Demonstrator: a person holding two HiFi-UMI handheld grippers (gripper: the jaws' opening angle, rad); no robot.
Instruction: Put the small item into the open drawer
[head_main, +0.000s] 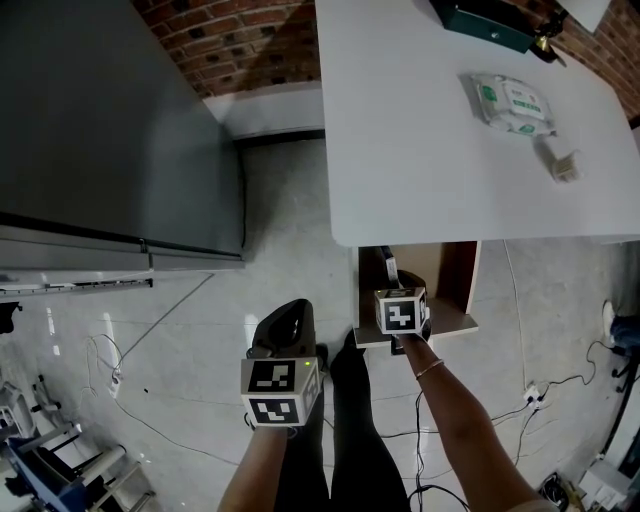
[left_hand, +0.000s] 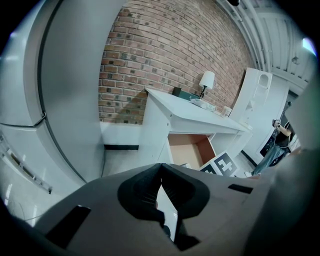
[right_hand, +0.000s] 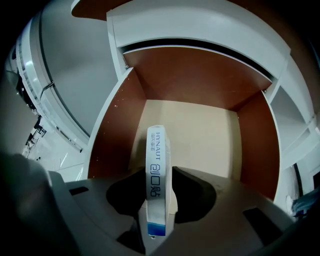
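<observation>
We judge the task nearly done. The right tongs point steeply down into the open drawer and grip the box edge-on. As far as we can see, their pads lie against both of its flat faces. The box is already inside the drawer's mouth, between the tips of the tongs and reaching ahead of them over the drawer floor. We cannot tell whether its far end touches that floor. What is left, in our reading, is to let go and draw the tongs out. Nothing else shows in the drawer ahead of the tongs.

The left tongs are closed tip to tip with nothing between them. They have no part in this step and are held well to the left of the right tongs, over the floor.

The box is a slim, flat carton, white with dark lettering along its narrow edge and a blue band at the end nearest the tongs. It looks light and stiff. The drawer has smooth brown side and back walls, a pale cream floor and white outer edges. The table above it is plain matte white. The tongs are dull grey plastic with black ribbed pads. The floor is glossy pale tile.
</observation>
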